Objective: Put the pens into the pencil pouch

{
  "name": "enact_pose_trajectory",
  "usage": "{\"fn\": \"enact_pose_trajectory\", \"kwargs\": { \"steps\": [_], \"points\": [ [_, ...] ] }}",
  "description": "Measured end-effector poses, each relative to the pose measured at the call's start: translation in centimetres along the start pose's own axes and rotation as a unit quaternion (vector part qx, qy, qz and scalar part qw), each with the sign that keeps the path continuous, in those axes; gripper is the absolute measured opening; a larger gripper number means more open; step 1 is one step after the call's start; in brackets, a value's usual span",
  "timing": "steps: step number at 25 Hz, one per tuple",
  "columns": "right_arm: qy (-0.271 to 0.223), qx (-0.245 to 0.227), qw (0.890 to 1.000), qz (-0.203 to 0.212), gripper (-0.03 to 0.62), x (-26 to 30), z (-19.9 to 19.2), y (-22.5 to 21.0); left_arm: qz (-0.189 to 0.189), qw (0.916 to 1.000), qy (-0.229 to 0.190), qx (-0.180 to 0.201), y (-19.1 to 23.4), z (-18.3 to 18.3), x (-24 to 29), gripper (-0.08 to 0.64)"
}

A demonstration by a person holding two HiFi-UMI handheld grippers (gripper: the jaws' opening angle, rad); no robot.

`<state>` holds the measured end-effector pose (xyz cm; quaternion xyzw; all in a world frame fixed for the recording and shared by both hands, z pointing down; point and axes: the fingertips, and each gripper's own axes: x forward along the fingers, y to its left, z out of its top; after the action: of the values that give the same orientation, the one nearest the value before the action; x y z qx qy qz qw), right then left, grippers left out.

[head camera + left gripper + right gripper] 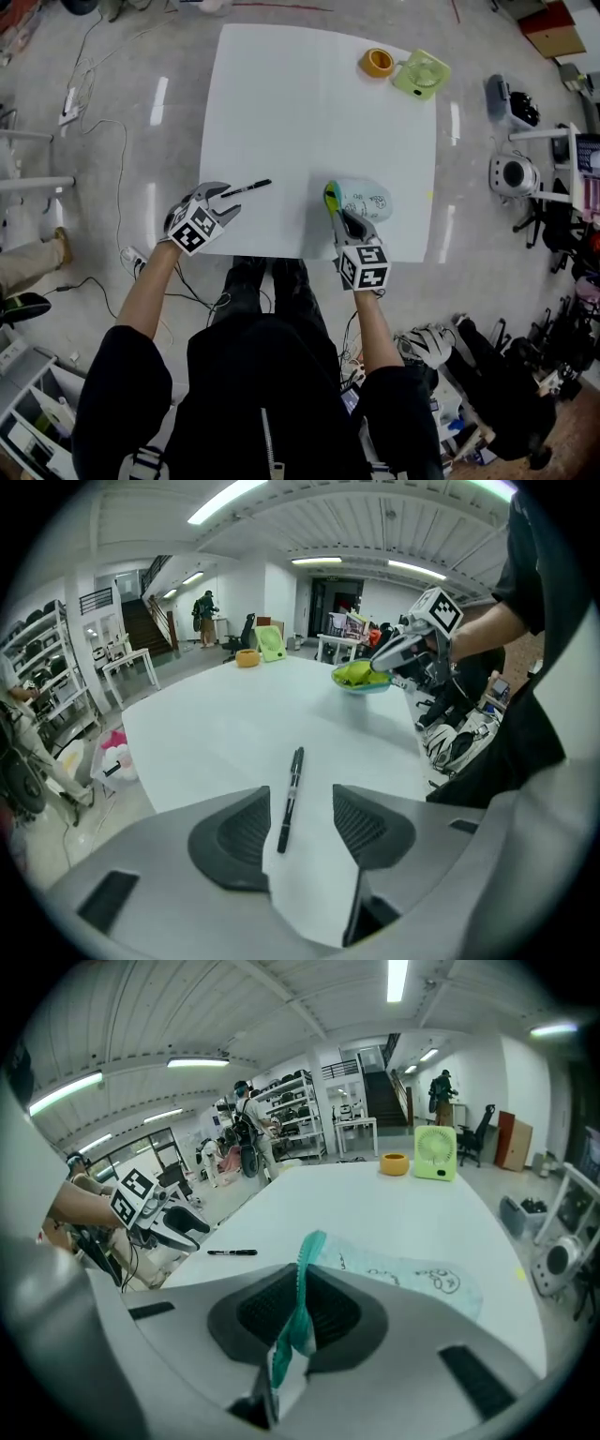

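Note:
A black pen [246, 188] lies on the white table [309, 112] near its front left edge. My left gripper [225, 202] is open just short of the pen. In the left gripper view the pen [291, 794] lies lengthwise in the gap of the gripper [292, 829], and neither pad touches it. My right gripper [339, 220] is shut on the green rim of the pale mint pencil pouch [366, 199]. The right gripper view shows that rim pinched in the gripper [298, 1312], with the pouch [412, 1269] lying beyond on the table and the pen [232, 1252] at the left.
An orange tape roll [378, 62] and a small green fan [421, 74] stand at the table's far right corner. Cables [103, 122] run over the floor at the left. Chairs and equipment [514, 173] crowd the right side.

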<state>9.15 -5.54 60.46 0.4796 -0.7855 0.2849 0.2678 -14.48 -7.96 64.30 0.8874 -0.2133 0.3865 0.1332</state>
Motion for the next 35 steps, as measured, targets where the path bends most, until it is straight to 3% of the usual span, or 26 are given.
{"fn": "enact_pose_trajectory", "kwargs": {
  "steps": [4, 7, 21, 25, 31, 35],
  "points": [
    [0.001, 0.001, 1.000, -0.004, 0.038, -0.3, -0.1, 0.0, 0.003, 0.9992, 0.039, 0.003, 0.6, -3.2, 0.3, 0.218],
    [0.002, 0.002, 1.000, -0.007, 0.038, -0.5, -0.1, 0.2, -0.004, 0.9990, 0.045, -0.005, 0.8, -4.4, 0.5, 0.217],
    [0.003, 0.011, 1.000, -0.016, 0.038, -0.7, -0.8, 0.3, -0.024, 0.9976, 0.065, -0.005, 1.3, -5.6, 2.6, 0.143],
    [0.003, 0.012, 1.000, -0.020, 0.038, -0.9, -0.8, 0.1, -0.011, 0.9979, 0.064, -0.004, 1.7, -5.7, 2.7, 0.104],
    [0.006, 0.011, 1.000, -0.022, 0.038, -1.4, -1.3, -0.1, -0.006, 0.9972, 0.067, 0.033, 0.9, -5.6, 2.8, 0.062],
    [0.005, 0.012, 1.000, -0.023, 0.038, -1.4, -1.3, -0.1, -0.007, 0.9974, 0.067, 0.025, 1.0, -5.6, 2.9, 0.051]
  ]
}}
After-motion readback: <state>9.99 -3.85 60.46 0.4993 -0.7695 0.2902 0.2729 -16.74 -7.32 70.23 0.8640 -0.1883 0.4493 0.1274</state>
